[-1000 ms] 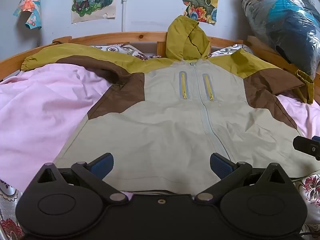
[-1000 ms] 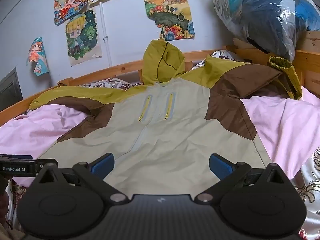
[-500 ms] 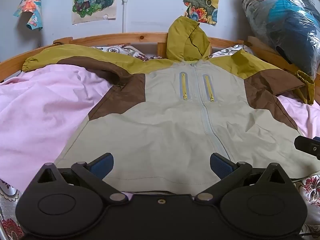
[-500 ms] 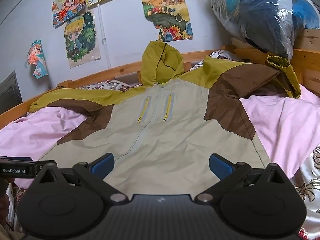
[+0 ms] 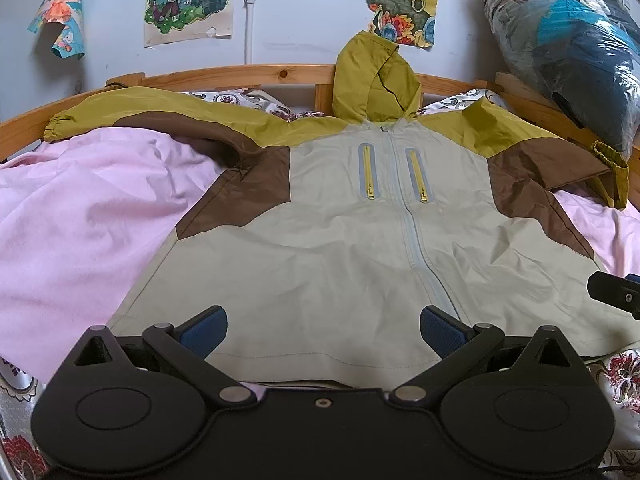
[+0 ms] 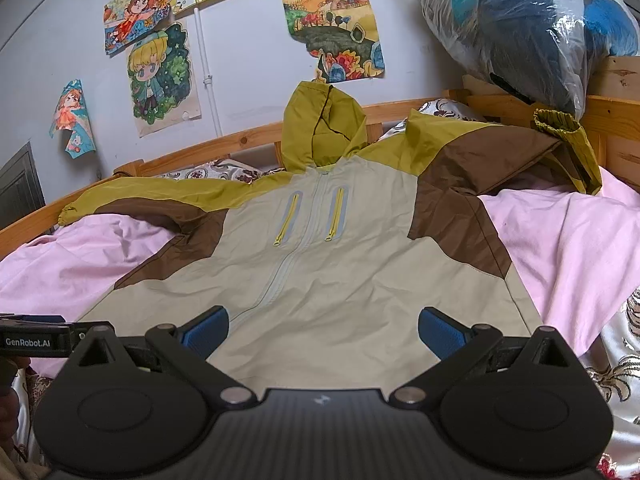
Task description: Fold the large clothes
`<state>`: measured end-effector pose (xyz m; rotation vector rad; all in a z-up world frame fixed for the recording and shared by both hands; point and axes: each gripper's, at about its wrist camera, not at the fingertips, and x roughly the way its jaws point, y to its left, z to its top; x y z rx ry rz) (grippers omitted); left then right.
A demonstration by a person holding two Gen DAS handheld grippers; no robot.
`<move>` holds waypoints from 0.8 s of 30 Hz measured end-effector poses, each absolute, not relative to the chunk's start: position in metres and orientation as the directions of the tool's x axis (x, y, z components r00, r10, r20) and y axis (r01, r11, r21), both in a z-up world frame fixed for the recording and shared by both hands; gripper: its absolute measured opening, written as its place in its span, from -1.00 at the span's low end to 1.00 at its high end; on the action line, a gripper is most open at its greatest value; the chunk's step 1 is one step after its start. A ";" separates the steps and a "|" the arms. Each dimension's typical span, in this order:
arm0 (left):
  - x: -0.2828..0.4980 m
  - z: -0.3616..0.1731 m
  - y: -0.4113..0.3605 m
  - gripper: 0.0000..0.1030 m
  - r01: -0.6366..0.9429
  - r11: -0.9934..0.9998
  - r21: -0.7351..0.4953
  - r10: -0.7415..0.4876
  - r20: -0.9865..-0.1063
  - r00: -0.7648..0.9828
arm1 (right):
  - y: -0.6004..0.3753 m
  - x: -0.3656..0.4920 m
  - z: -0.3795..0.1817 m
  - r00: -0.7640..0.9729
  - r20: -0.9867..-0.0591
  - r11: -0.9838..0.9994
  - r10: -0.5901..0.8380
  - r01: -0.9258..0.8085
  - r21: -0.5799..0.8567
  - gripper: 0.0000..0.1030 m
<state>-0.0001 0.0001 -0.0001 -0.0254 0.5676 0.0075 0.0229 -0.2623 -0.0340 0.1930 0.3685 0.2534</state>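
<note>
A home bedroom: wooden bed frame, pink sheet, cartoon posters.

Left gripper eases slightly back from jacket; hem sits marginally lower in left wrist view. Right gripper tilts up a little relative to jacket: hood lower in view, more wall posters showing above it.

Pink sheet covers the bed inside a wooden bed frame. Cartoon posters are fixed to the white wall. A plastic-wrapped bundle sits at the right corner.
</note>
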 end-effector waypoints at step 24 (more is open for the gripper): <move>0.000 0.000 0.000 0.99 -0.014 1.000 -0.021 0.000 -0.538 0.843 | -0.263 0.024 -0.037 0.902 -0.332 0.951 0.275 -0.205 0.231 1.00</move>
